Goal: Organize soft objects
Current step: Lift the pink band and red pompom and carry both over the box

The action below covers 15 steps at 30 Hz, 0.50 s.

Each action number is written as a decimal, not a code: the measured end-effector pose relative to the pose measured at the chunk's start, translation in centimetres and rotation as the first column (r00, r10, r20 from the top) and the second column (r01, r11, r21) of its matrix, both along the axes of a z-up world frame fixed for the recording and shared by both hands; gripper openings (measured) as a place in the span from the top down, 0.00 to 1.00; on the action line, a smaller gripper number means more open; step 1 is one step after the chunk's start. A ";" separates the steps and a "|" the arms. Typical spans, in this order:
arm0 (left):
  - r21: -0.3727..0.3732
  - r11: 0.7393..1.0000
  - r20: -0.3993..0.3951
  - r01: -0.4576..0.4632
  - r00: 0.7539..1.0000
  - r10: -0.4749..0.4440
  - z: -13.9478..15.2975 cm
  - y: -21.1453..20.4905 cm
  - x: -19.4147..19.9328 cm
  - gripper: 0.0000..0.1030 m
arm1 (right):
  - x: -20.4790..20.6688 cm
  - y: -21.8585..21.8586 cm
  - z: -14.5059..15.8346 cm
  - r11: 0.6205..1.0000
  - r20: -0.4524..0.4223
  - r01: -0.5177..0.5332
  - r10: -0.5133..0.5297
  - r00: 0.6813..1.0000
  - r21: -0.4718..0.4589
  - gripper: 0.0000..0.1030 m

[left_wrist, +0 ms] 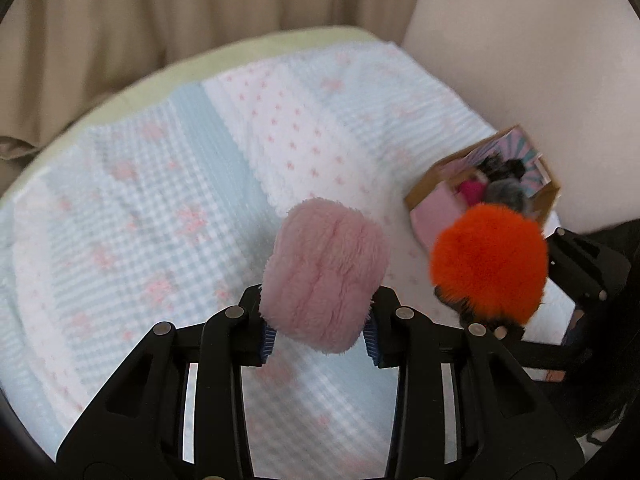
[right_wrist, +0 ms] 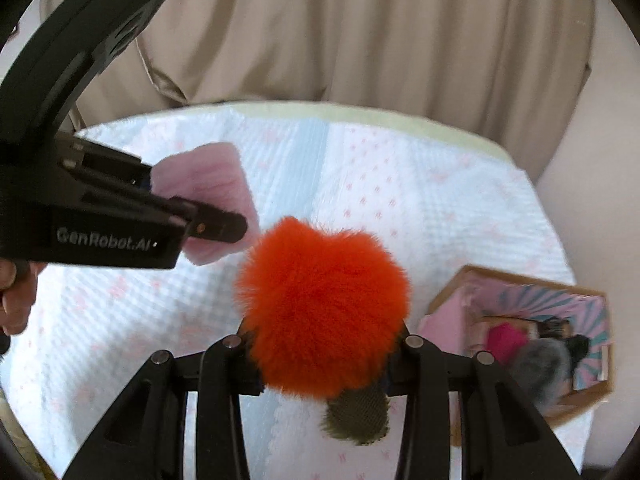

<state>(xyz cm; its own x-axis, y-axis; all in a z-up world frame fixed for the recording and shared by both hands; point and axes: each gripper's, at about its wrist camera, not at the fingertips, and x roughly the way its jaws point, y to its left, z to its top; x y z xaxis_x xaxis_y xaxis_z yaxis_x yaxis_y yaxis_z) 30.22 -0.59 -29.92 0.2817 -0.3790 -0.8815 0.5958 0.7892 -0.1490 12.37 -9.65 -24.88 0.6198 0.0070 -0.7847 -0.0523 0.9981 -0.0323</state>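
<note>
My left gripper is shut on a pink plush piece, held above the bed; the same plush and gripper show at the left of the right wrist view. My right gripper is shut on an orange fur pompom with an olive knitted patch hanging under it. In the left wrist view the pompom hangs to the right of the pink plush. A cardboard box with a pink and teal lining sits at the right and holds magenta, grey and black fluffy items.
A blue-and-white quilt with pink dots covers the bed. Beige curtains hang behind it, and a pale wall rises at the right. A hand grips the left tool at the frame's left edge.
</note>
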 end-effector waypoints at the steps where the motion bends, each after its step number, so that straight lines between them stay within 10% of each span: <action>1: -0.005 1.000 0.011 -0.006 1.000 0.006 1.4 0.2 -0.8 0.69 | 0.0 0.0 1.0 1.000 0.005 0.001 -0.001 1.000 0.002 0.65; 15: -0.085 0.977 0.129 -0.193 0.971 0.203 18.4 -0.1 -13.6 0.69 | -9.0 -4.6 17.9 0.989 0.065 0.095 -0.103 0.993 0.113 0.65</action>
<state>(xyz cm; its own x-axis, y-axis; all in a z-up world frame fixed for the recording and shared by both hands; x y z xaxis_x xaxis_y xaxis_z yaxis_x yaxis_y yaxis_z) 16.58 -0.65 -11.52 0.4733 -0.3641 -0.8021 0.4470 0.8839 -0.1375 3.33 -14.26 -6.93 0.6752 0.0267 -0.7372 0.0455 0.9959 0.0777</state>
